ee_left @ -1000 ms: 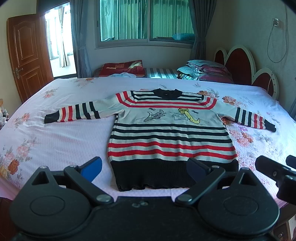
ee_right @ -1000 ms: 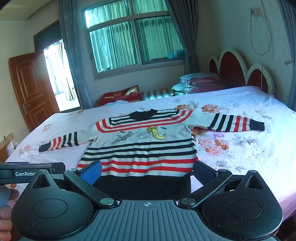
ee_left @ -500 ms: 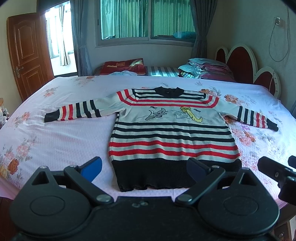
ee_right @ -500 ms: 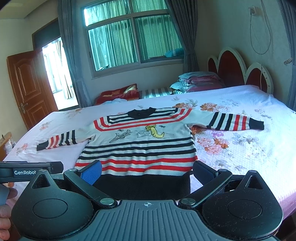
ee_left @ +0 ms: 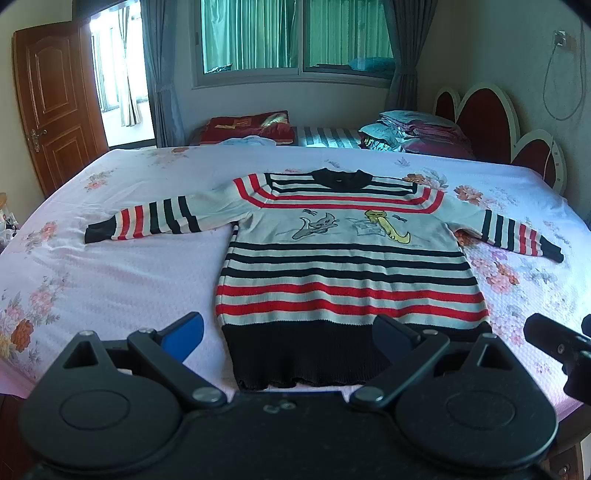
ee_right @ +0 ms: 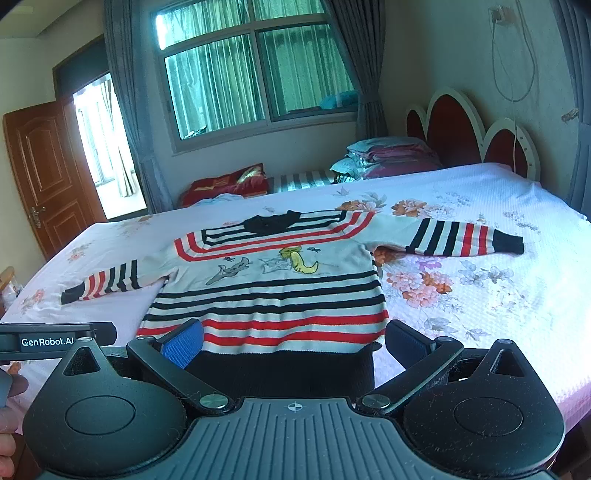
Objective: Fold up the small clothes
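Sweater point(ee_left: 343, 258) lies flat on bed point(ee_left: 110, 280), sleeves spread left and right, hem nearest the cameras, collar toward window point(ee_left: 295, 33). Left gripper point(ee_left: 290, 338) and right gripper point(ee_right: 293, 341) sit before the hem, left beside right. Pillows point(ee_left: 413, 129) lie behind the sweater, right, beside headboard point(ee_left: 487, 122). Door point(ee_left: 55, 107) stands far left.

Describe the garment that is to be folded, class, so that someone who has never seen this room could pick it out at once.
Start at the big bed with the pink floral sheet. Spread flat across its middle, sleeves stretched out to either side, lies the sweater. Unlike the folded bedding piled by the red headboard, it has red, black and white stripes, a black hem and cartoon figures on the chest.
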A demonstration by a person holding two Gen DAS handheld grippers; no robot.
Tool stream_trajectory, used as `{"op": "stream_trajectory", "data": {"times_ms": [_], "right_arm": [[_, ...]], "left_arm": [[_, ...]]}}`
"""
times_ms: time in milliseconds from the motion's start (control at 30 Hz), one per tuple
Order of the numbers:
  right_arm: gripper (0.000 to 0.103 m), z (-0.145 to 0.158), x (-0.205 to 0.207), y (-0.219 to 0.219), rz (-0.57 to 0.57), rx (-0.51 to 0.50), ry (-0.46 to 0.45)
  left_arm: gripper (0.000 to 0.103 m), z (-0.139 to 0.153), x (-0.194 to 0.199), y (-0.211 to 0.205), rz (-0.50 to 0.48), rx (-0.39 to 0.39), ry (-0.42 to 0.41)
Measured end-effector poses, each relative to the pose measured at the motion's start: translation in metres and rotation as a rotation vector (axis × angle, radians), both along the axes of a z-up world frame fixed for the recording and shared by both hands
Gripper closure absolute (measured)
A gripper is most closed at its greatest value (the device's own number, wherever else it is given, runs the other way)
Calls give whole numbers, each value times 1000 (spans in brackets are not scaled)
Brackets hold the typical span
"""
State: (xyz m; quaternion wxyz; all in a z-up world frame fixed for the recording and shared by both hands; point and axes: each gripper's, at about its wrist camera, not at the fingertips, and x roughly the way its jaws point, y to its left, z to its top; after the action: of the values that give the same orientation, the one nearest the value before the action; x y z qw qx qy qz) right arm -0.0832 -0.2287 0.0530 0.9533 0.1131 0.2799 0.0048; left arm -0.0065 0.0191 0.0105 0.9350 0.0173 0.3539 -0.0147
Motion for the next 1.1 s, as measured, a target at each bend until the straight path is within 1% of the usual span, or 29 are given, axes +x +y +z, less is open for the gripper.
{"op": "stream_trajectory", "data": {"times_ms": [200,500,767,933,1100], "right_arm": [[0,-5,13,-2,-17,-2,12],[0,-16,42,-8,-67,-15,38],[0,-27,80,-12,-113,-6,67],[0,-31,108,-13,-157,-2,79],[0,-31,136,-15,-215,10,85]], "left_arm": [[5,-3,16,-1,-2,5,11],[5,-13,56,1,-4,0,32],[5,-26,107,5,-23,-14,47],[5,-31,145,7,-55,-2,52],[5,-36,183,11,-91,-7,63]]}}
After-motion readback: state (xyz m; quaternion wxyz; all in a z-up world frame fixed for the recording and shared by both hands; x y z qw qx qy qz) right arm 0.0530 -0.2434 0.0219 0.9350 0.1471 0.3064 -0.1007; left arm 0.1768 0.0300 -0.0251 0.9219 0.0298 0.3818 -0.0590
